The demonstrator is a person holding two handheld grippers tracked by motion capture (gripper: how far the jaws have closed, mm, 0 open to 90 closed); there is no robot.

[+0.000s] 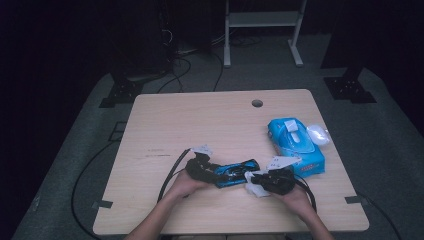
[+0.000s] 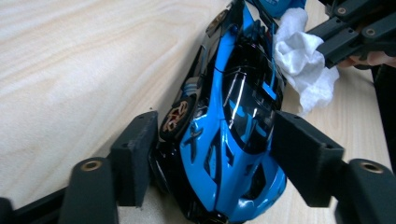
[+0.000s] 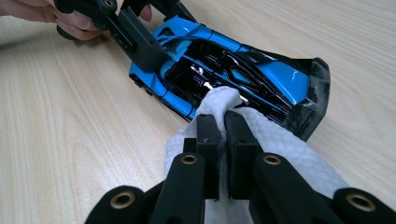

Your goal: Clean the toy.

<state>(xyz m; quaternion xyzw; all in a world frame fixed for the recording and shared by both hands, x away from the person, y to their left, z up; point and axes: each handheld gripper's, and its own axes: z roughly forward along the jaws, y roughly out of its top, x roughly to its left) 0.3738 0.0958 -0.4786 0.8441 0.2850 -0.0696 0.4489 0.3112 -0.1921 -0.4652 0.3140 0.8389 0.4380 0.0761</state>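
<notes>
While the left tongs [image 2: 212, 154] clamp the glossy blue-and-black toy racing car [image 2: 233, 116] at lower centre on the pale wooden counter [image 1: 200, 120], the right tongs [image 3: 223, 122], pinched on a crumpled white wipe [image 3: 280, 149], press its rear, so the wiping looks underway, not finished.

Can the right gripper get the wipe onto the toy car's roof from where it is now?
Probably yes. The right gripper pinches the wipe at the toy car, nothing lies between, and the left gripper holds the car's other end.
</notes>
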